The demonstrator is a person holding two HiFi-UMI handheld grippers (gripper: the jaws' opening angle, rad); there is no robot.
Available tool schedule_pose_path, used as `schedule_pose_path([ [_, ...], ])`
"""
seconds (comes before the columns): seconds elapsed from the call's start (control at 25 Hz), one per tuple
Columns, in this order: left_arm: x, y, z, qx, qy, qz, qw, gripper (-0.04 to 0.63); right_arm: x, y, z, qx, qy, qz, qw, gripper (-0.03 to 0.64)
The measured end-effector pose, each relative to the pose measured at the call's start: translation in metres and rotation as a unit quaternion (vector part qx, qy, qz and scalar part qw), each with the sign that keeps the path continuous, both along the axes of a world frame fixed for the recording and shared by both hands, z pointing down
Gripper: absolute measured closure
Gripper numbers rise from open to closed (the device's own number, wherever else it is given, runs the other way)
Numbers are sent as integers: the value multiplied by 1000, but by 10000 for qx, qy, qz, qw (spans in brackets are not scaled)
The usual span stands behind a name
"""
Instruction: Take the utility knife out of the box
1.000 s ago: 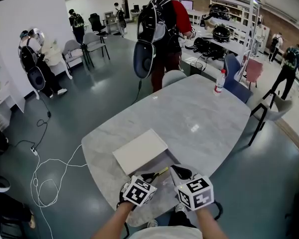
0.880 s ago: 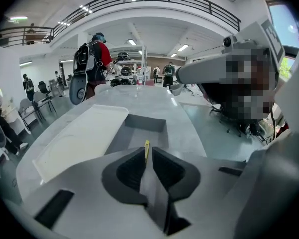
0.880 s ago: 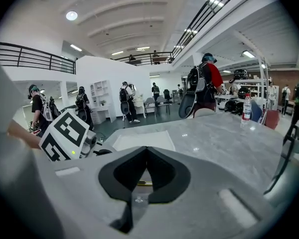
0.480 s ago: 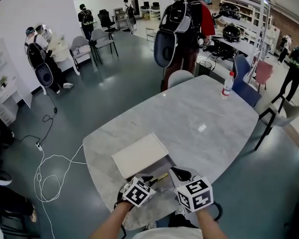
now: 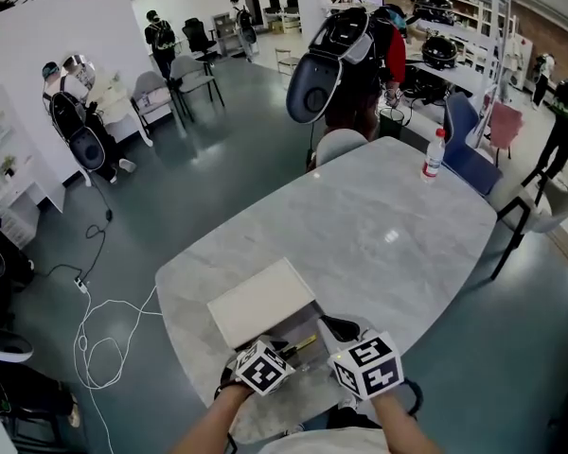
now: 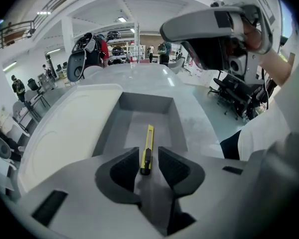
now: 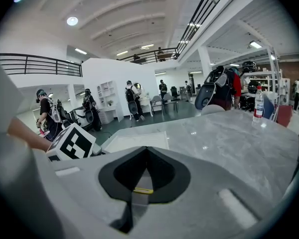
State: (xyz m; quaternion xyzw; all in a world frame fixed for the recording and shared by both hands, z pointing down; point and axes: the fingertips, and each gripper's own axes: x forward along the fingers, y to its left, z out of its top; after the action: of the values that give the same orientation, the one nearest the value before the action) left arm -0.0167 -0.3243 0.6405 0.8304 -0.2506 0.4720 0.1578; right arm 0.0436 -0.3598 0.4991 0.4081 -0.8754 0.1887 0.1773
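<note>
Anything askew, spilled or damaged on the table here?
Nothing stands out. The box sits open with its white lid flat beside it. The yellow knife lies straight along the box floor between the open left tongs. The bottle at the table's far end stands upright.

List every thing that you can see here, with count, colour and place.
Table: one, grey marble, under everything.
Box: one, grey, at the table's near edge.
Lid: one, white, beside the box.
Knife: one, yellow and black, in the box.
Bottle: one, clear with red cap, at the table's far end.
Cable: one, white, on the floor.
People: several, dark backpacks, around the room.
Left tongs: one, grey, apart around the knife's near end.
Right tongs: one, grey, shut, empty.
</note>
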Motion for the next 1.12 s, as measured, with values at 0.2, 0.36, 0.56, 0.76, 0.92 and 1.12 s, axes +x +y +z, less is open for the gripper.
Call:
schedule_pose_path([
  [0.2,-2,-2,13,-147,-284,188,9993,486,5,-10,1,-20,-2,-18,10000,612],
  [0.36,-2,-3,21,-268,-364,258,9986,483,8,-16,5,-56,3,-35,10000,612],
  [0.56,-2,-3,30,-383,-491,303,9976,483,10,-23,7,-70,15,-76,9999,612],
  [0.76,-1,-7,30,-394,-490,324,9975,483,12,-26,10,-99,25,-100,9999,612],
  [0.92,0,-4,30,-398,-559,434,9967,486,12,-25,12,-109,17,-105,9999,612],
  [1.12,-1,-4,28,-392,-578,457,9965,506,11,-25,11,-126,8,-49,9999,612],
])
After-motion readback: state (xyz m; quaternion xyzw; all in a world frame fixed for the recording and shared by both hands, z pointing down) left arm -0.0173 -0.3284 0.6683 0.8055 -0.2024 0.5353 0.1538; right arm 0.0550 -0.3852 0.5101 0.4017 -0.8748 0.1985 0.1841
